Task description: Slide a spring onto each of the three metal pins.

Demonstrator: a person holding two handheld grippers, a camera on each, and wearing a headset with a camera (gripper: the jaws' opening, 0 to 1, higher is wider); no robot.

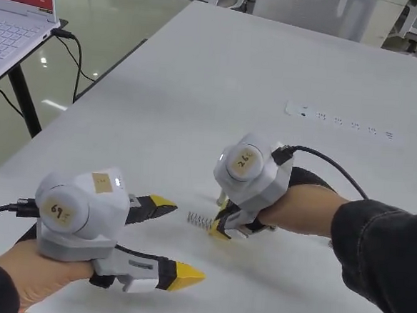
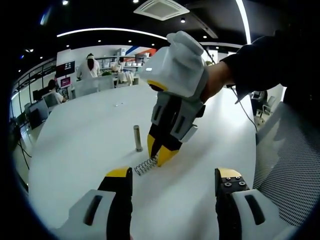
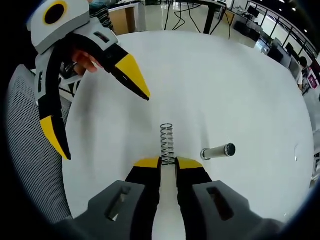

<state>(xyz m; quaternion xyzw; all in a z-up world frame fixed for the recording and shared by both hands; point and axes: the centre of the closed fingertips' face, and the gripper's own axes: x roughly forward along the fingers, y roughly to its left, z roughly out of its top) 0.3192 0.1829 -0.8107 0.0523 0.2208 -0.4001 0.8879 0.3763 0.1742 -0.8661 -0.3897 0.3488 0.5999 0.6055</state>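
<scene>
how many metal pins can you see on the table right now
1. The pin stands upright on the table, close to the spring held by the right hand-held gripper. More pins may be hidden behind that gripper.

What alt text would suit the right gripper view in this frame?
The right gripper is shut on one end of a spring, which sticks out ahead over the white table. A metal pin is nearby, not touching the spring, and the open left gripper is at upper left.
</scene>
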